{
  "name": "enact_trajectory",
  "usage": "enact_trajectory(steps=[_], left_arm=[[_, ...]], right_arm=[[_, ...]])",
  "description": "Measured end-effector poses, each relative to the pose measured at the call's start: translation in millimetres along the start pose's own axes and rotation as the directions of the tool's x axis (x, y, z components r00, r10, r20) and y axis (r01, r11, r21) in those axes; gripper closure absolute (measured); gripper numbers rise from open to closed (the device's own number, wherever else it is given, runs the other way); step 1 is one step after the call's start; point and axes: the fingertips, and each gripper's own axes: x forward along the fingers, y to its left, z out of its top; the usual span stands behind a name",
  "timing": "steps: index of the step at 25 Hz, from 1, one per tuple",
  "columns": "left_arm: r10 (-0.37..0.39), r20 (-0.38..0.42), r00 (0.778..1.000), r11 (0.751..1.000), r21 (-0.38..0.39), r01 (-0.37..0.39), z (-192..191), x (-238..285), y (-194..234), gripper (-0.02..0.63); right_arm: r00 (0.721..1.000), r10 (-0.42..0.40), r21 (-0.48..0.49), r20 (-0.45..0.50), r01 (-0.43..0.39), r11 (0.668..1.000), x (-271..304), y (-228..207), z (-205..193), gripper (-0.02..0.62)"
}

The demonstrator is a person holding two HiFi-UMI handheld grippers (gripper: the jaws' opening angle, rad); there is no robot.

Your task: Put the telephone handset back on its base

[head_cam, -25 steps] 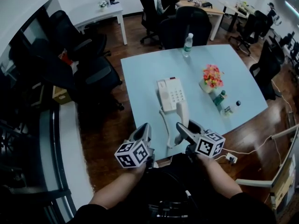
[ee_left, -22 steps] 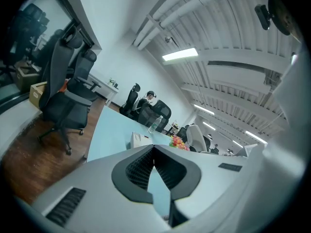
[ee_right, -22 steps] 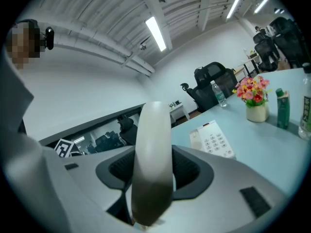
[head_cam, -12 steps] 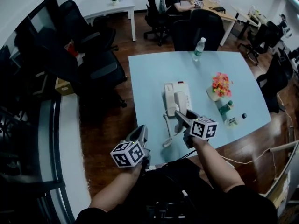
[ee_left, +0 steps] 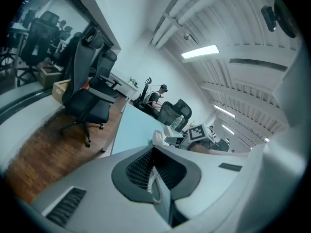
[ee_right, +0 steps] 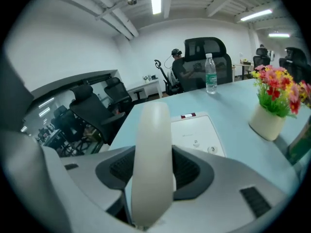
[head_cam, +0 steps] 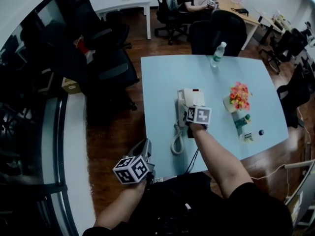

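Right gripper view: right tool (ee_right: 155,171) clamps handset (ee_right: 153,130), long axis pointing away, seemingly over base (ee_right: 197,135).

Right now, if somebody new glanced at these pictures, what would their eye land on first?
Most likely the right tool, clamped on the white telephone handset and holding it over the telephone base in the middle of the pale blue table. Next, the bright flowers in a white vase, to the right of the phone. The left tool hangs low off the table's near edge, holding nothing.
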Motion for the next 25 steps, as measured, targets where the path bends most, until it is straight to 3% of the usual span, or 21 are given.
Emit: enact_trajectory(steps=[5, 15, 25], left_arm=[[0.003, -0.008, 1.000, 1.000, 0.005, -0.003, -3, 2, -1, 0.606], [0.001, -0.046, 0.999, 0.999, 0.032, 0.000, -9, 3, -2, 0.606], [0.000, -0.045, 0.999, 0.999, 0.039, 0.001, -9, 2, -4, 0.606]], right_arm=[[0.997, -0.046, -0.008, -0.066, 0.046, 0.999, 26, -5, -9, 0.356], [0.994, -0.074, -0.035, -0.084, 0.072, 0.997, 40, -9, -14, 0.354], [0.991, -0.092, -0.093, -0.093, 0.084, 0.992, 25, -11, -19, 0.311]])
